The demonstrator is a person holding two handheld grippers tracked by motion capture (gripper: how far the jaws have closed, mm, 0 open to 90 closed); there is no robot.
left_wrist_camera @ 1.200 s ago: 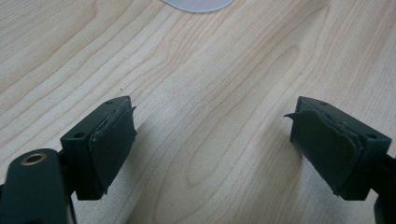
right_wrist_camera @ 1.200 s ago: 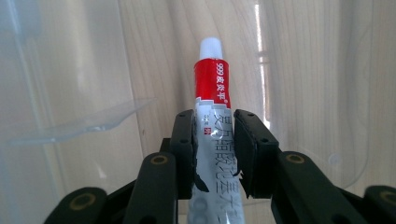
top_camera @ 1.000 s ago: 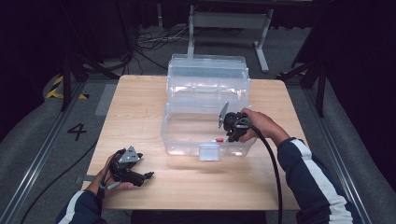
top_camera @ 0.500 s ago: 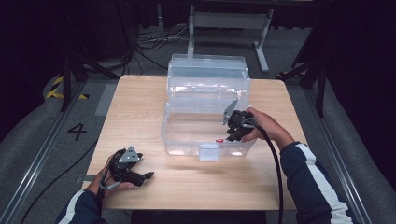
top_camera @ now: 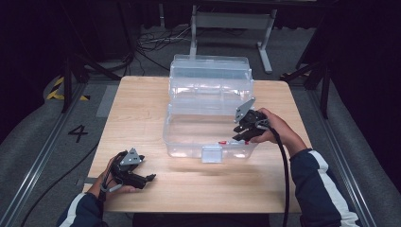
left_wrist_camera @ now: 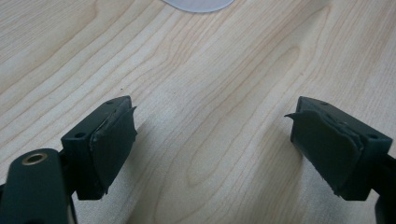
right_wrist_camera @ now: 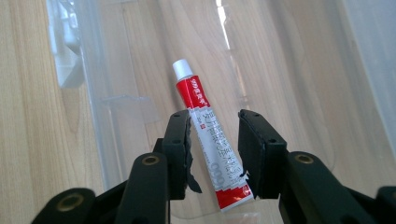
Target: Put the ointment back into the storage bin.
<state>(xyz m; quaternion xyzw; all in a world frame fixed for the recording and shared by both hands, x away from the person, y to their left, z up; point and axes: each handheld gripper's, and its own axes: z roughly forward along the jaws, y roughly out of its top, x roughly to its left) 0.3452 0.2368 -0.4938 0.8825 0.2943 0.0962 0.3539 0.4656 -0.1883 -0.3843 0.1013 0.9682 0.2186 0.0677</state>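
Observation:
A clear plastic box (top_camera: 189,137) stands open at the middle of the wooden table (top_camera: 142,109), its lid (top_camera: 210,71) raised at the back. A red-and-white tube (right_wrist_camera: 210,140) with a white cap lies on the box floor (right_wrist_camera: 289,93); a bit of its red shows as the tube (top_camera: 222,141) near the front wall. My right gripper (top_camera: 238,135) hangs over the box's right end. Its jaws have just been opening, and in the right gripper view the right gripper (right_wrist_camera: 215,126) straddles the tube with a gap on one side. My left gripper (top_camera: 150,178) rests open on the table's front left, nothing between its pads (left_wrist_camera: 114,140).
The box's front latch (top_camera: 211,153) faces the person. Bare wood (left_wrist_camera: 187,56) lies ahead of the left gripper. A cable (top_camera: 285,179) trails from the right gripper along the person's sleeve. Dark floor, stands and cables surround the table.
The right gripper has lifted a little and drifted right over the box's end. Its jaws stand wider apart. The left hand has not moved.

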